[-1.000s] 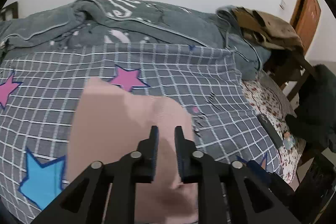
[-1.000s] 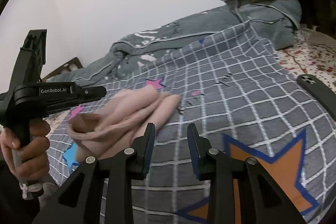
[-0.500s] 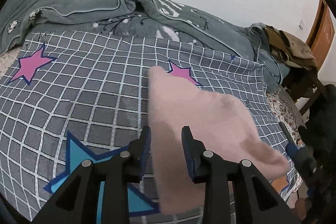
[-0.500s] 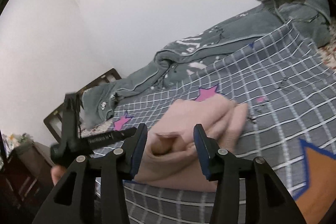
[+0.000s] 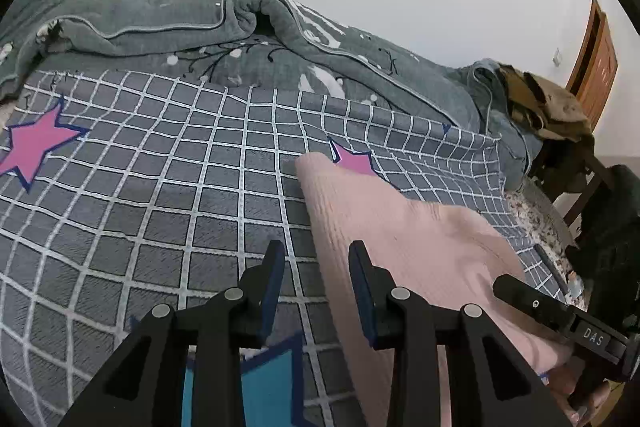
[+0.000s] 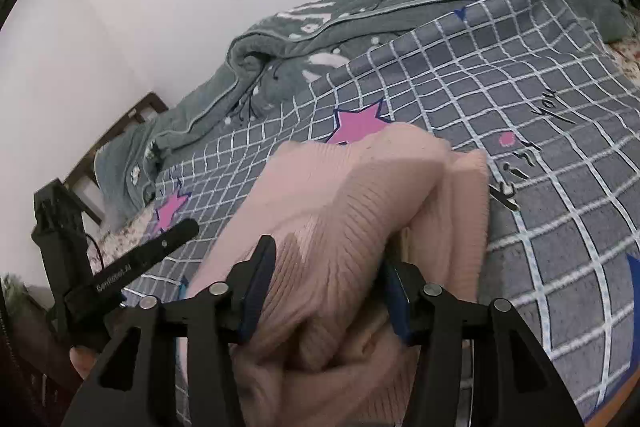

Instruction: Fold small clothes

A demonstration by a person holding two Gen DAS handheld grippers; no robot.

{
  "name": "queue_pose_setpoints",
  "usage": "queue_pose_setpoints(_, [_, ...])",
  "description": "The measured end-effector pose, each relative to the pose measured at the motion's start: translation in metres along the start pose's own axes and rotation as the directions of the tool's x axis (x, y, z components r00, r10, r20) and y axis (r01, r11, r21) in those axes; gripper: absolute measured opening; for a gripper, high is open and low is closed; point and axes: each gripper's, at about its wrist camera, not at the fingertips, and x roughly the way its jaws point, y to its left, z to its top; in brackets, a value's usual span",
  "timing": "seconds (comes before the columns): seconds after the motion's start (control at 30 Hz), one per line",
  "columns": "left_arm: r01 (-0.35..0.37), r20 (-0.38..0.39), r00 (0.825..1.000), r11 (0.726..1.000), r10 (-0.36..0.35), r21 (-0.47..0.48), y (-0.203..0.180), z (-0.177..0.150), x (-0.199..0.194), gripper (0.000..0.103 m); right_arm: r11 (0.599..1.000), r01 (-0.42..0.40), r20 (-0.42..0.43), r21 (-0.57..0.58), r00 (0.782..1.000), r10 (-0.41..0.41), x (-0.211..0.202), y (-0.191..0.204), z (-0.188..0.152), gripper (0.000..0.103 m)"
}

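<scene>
The right gripper [image 6: 324,291] angles down, jaws closing around the bunched pink ribbed knit garment [image 6: 360,195]. The left gripper [image 5: 316,287] hovers part-open, empty, over the grey checked star-print blanket [image 5: 160,207].

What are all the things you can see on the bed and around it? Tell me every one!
pink knit garment: one, pale pink, bunched on the checked blanket, a fold between the right gripper's fingers
checked blanket: one, grey with white grid and pink and blue stars, spread over the bed
fleece blanket: one, grey-green, rumpled along the wall
brown clothes: a heap, tan, far right end
door: one, brown wood, far right
phone: one, dark, right edge of the bed
left gripper: one, black, fingers apart, over the garment's edge
right gripper: one, black, jaws closing around the garment
</scene>
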Motion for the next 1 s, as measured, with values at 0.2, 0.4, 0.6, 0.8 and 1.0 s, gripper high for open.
queue_pose_setpoints(0.2, [0.028, -0.062, 0.998, 0.997, -0.032, -0.066, 0.025, -0.010, 0.017, 0.032, 0.992, -0.059, 0.192, -0.113, 0.978, 0.080, -0.033, 0.000, 0.006, 0.013])
queue_pose_setpoints(0.4, [0.072, -0.090, 0.992, 0.991, -0.083, -0.115, 0.029, -0.016, 0.021, 0.032, 0.994, 0.092, 0.041, -0.065, 0.995, -0.089, 0.005, -0.019, 0.001, 0.017])
queue_pose_setpoints(0.6, [0.083, -0.094, 0.991, 0.993, -0.090, -0.082, 0.019, -0.023, 0.016, 0.032, 0.987, 0.114, 0.147, -0.116, 0.984, -0.097, -0.043, -0.007, -0.011, 0.039])
queue_pose_setpoints(0.8, [0.097, -0.090, 0.990, 0.992, -0.104, -0.077, 0.012, -0.027, 0.011, 0.032, 0.991, 0.027, 0.140, -0.128, 0.990, -0.009, -0.073, 0.013, -0.028, 0.048])
queue_pose_setpoints(1.0, [0.116, -0.075, 0.990, 0.990, -0.123, -0.085, 0.009, -0.028, 0.006, 0.032, 0.997, 0.053, 0.054, -0.064, 0.997, -0.050, -0.042, 0.012, -0.042, 0.032])
